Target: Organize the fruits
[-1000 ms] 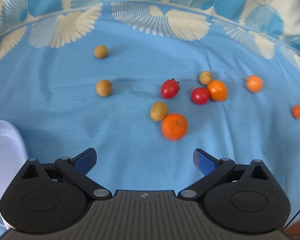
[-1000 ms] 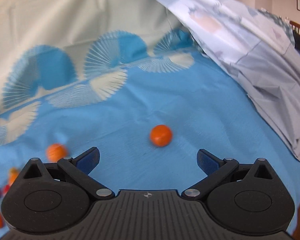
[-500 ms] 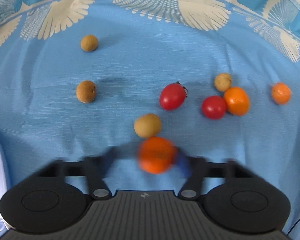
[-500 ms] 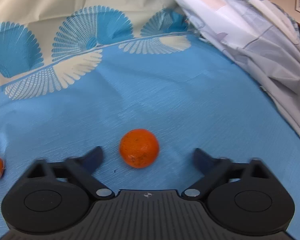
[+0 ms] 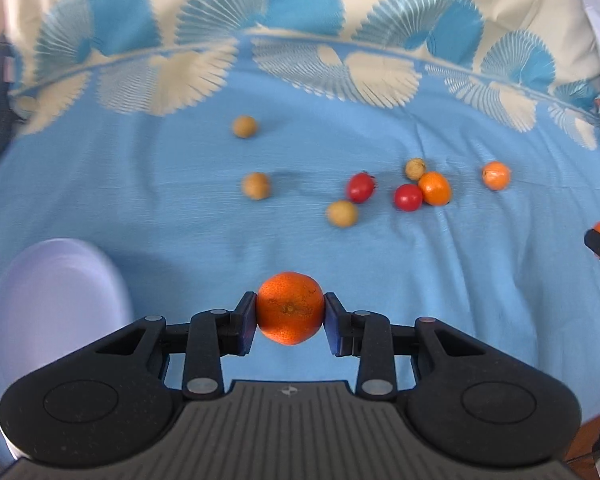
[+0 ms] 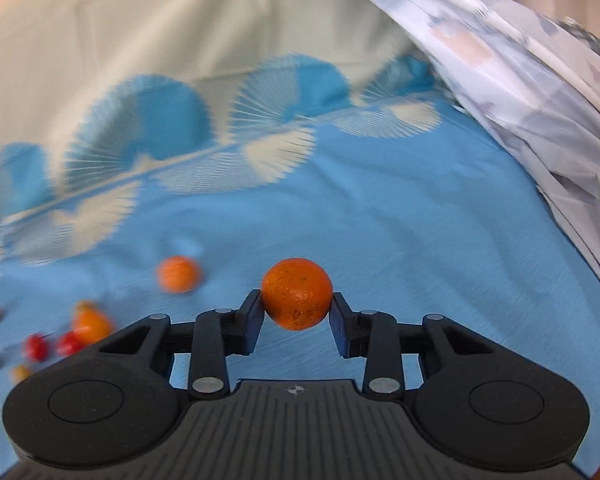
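The left gripper (image 5: 290, 322), wide open a second ago, now clamps an orange (image 5: 290, 307) above the blue cloth (image 5: 140, 200), near its front edge. The right gripper (image 6: 297, 318) has just closed on a second orange (image 6: 297, 294), lifted off the cloth too.

No readable text, labels or numbers anywhere.
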